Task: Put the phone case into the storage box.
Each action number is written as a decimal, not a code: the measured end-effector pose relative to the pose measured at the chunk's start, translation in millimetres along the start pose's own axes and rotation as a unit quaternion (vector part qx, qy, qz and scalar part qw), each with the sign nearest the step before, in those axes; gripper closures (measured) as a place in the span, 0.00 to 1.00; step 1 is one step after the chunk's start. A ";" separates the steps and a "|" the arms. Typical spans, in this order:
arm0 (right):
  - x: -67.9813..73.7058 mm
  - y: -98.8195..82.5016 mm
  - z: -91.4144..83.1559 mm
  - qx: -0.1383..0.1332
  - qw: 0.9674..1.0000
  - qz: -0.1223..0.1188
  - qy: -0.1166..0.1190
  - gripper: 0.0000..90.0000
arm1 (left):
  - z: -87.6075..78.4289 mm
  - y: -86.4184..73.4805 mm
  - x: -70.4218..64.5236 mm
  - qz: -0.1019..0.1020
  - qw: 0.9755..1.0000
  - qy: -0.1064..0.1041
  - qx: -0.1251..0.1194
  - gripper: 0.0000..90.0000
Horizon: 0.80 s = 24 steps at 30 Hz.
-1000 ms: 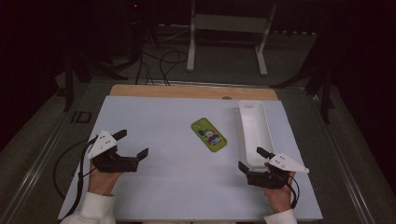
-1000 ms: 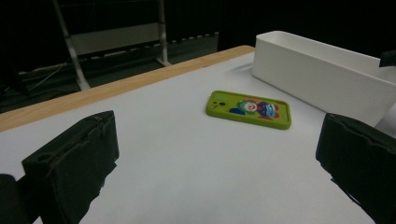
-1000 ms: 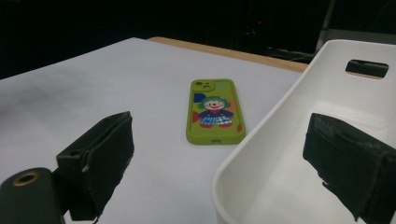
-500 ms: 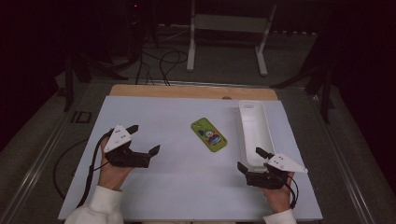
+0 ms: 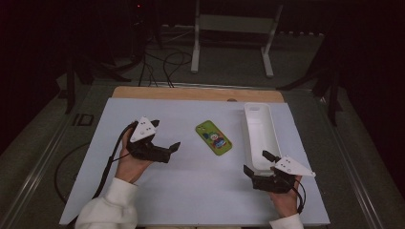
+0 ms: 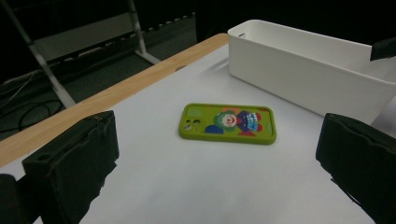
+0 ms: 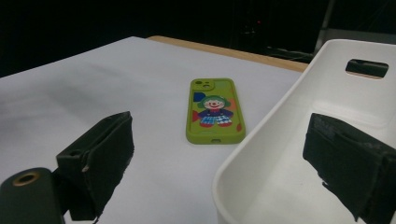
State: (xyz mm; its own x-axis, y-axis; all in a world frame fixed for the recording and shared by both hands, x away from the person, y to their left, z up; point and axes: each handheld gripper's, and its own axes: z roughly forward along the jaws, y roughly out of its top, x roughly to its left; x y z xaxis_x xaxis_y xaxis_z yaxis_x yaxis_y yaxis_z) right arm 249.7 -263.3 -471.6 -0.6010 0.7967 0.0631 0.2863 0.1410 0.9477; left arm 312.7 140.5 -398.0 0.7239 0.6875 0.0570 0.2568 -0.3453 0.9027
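Reaching with wide-jawed left gripper (image 5: 165, 149) toward the green phone case (image 5: 213, 137) mid-table; next we straddle it. Right gripper (image 5: 258, 164), also wide, waits at the white bin (image 5: 272, 131).

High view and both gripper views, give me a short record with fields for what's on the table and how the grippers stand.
phone case: green, cartoon clown print, flat on the white mat, untouched
bin: long white plastic bin, right of the case, apart from it; its visible inside holds nothing
left gripper: jaws open, pointing toward the case, short of it
right gripper: jaws open, at the bin's near end, one jaw over its rim
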 end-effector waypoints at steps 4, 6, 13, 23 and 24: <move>-0.2 0.4 -0.6 -0.002 1.000 -0.001 0.000 0.09 | 6.3 6.9 -2.2 0.003 1.000 -0.004 -0.001 0.00; -0.3 0.5 -0.6 -0.003 1.000 -0.001 -0.001 0.09 | 10.4 10.8 -3.3 0.008 1.000 -0.006 0.000 0.00; -1.5 0.9 -1.8 -0.003 1.000 0.000 -0.005 0.09 | 26.7 20.8 -9.2 0.018 1.000 -0.017 -0.002 0.00; -2.0 1.0 -2.6 -0.004 1.000 0.000 -0.005 0.09 | 48.8 24.3 -14.1 0.024 0.999 -0.031 0.011 0.00; -2.0 1.0 -2.6 -0.004 1.000 0.000 -0.005 0.09 | 48.8 24.3 -14.1 0.024 0.999 -0.031 0.011 0.00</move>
State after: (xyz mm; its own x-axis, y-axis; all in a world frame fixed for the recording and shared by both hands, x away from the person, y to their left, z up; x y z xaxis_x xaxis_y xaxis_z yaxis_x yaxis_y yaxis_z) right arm 249.2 -266.3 -470.0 -0.5931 0.8030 0.0596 0.2800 0.1363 0.9503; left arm 340.0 91.2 -397.7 0.7733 0.6299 0.0727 0.2344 -0.3906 0.8902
